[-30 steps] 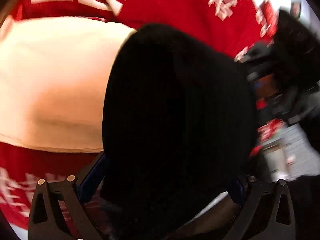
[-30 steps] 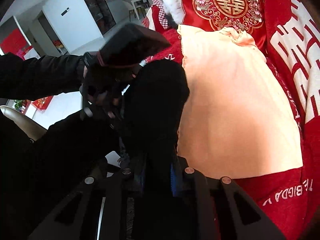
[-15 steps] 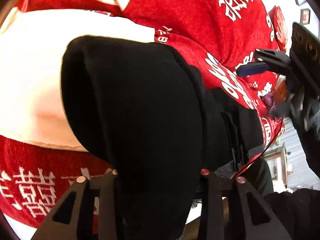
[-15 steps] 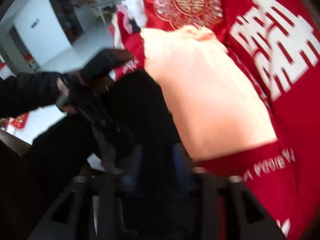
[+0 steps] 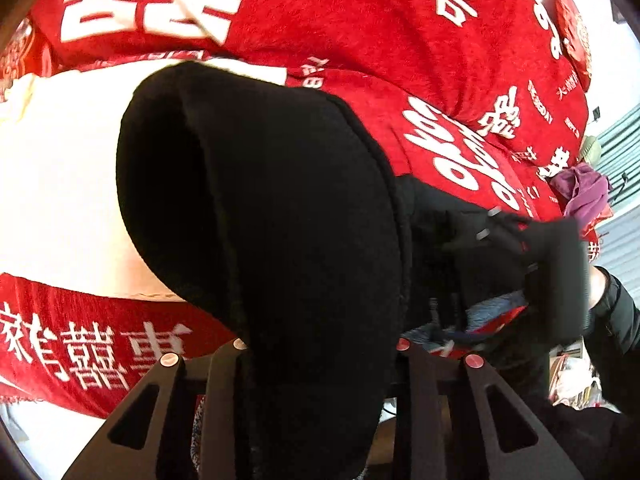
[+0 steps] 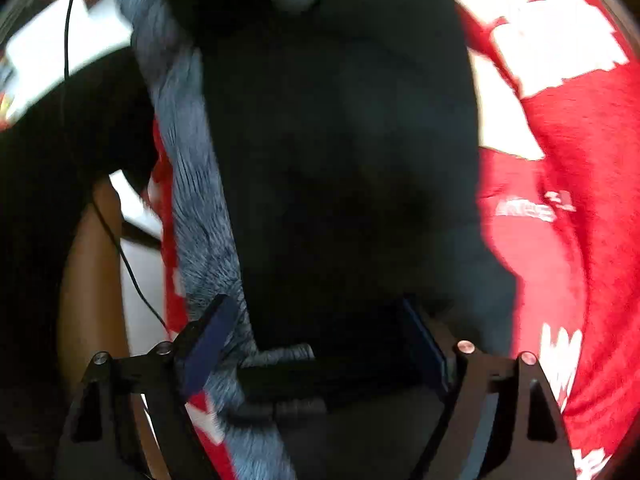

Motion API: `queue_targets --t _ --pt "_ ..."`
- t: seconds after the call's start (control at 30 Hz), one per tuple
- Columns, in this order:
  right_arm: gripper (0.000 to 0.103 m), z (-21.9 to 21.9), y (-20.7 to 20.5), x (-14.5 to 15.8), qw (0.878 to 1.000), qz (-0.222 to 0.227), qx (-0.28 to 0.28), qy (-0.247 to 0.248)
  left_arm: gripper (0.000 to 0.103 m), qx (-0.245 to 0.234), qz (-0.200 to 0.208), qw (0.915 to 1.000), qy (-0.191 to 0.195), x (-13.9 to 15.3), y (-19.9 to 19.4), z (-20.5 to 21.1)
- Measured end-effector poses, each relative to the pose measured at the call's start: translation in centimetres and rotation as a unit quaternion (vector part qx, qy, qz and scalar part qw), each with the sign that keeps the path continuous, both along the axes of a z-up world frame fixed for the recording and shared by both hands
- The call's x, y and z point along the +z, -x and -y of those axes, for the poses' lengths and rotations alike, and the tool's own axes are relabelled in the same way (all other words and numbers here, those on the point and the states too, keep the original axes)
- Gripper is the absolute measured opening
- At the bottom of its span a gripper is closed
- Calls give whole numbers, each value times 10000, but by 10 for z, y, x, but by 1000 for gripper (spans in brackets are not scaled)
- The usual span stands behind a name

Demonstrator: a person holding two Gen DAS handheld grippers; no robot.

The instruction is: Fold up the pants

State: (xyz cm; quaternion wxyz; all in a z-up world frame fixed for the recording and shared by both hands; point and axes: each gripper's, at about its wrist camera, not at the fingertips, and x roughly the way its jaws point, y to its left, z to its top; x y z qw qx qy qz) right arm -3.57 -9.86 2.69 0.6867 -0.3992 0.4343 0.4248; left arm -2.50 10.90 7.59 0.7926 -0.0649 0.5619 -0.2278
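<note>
The black pants (image 5: 280, 216) hang in a thick fold over the red bed cover. My left gripper (image 5: 316, 344) is shut on the pants, which bulge up between its fingers and hide the tips. In the right wrist view the pants (image 6: 340, 140) lie flat ahead. My right gripper (image 6: 316, 332) is open, its blue pads wide apart on either side of the cloth edge. In the left wrist view the right gripper (image 5: 556, 276) sits low at the right, by the pants' far end.
A red cover with white characters (image 5: 360, 20) covers the bed. A cream cloth (image 5: 60, 184) lies on it to the left. A grey furry blanket edge (image 6: 192, 184) runs along the bed side. A purple cloth (image 5: 584, 192) lies far right.
My right gripper has opened and dropped low against the pants at the bed edge. The left gripper keeps its hold, and the pants have spread out to the right.
</note>
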Motion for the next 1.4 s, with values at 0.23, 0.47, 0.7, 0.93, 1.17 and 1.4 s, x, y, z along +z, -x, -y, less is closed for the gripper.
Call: queue_targets --t 0.23,0.47,0.7,0.93,1.17,1.4 --pt "88 135 21 70 9846 507 -1561 -607 31 -613 270 9973 -305 52 22 84" --pt "88 230 48 49 9482 315 -3008 -968 31 -932 -11 9951 -320 71 11 195" --pt "88 262 78 20 9299 298 -3465 -1199 32 -436 -896 9939 -481 0 -31 316" --pt "88 283 87 16 9044 106 -3849 -1836 82 -654 -935 9911 -683 -18 -21 367" --pt "89 281 91 14 8843 -381 -3704 -2818 82 -954 -473 9937 347 45 -7 335" --pt "98 302 78 12 8174 -1269 -3768 -4169 83 -766 55 9937 -818 8 -2 289"
